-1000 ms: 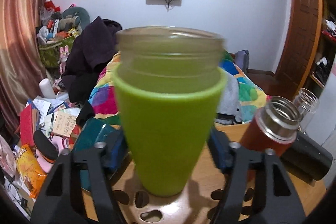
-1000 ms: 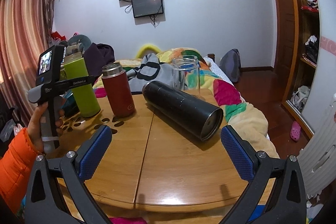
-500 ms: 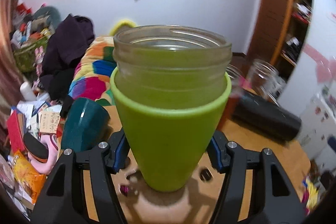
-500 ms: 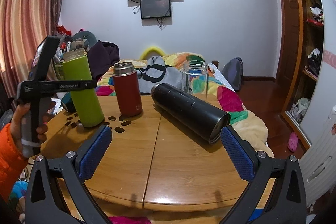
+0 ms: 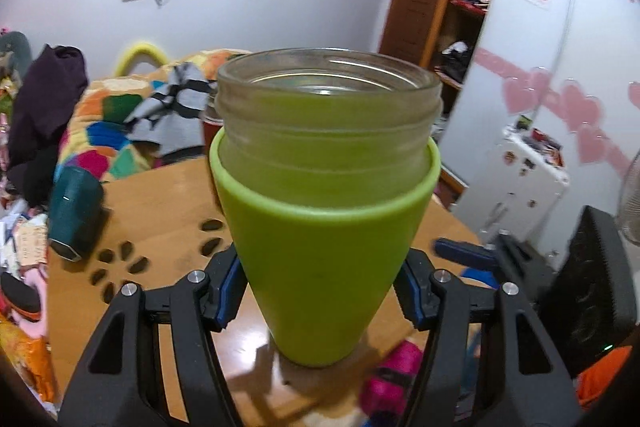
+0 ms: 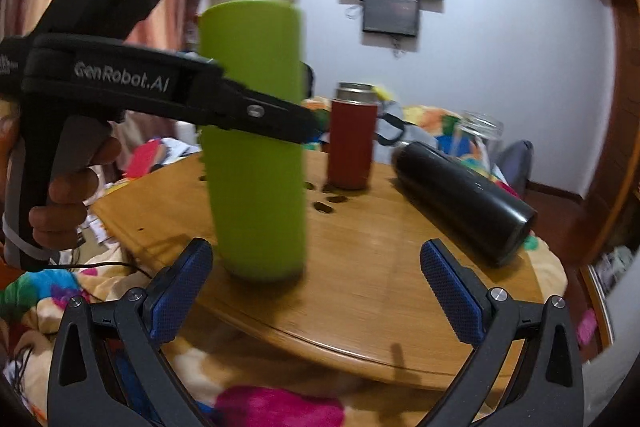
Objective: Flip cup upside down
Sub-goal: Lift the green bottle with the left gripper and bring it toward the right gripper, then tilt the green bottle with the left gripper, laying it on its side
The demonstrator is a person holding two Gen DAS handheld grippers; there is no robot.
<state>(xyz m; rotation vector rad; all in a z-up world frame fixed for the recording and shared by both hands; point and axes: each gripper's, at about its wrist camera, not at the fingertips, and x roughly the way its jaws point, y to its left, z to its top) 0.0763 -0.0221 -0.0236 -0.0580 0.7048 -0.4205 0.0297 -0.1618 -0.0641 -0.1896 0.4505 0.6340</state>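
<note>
The cup is a tall glass bottle in a green sleeve (image 5: 324, 251), upright with its open mouth up; it also shows in the right wrist view (image 6: 256, 147). My left gripper (image 5: 320, 291) is shut on it at mid height, blue pads pressing both sides. Its base is at or just above the round wooden table (image 6: 400, 267) near the front edge; I cannot tell if it touches. My right gripper (image 6: 312, 287) is open and empty, just in front of the cup's base, fingers apart wider than the cup.
A red flask (image 6: 352, 139) stands upright behind the cup. A black flask (image 6: 464, 199) lies on its side at the right, with a clear glass jar (image 6: 480, 131) behind it. A teal cup (image 5: 74, 213) lies at the table's left edge. A bed with clutter lies beyond.
The left gripper has carried the green cup toward the table's front edge, turning right. The right gripper has moved in close to the cup's base and stays open.
</note>
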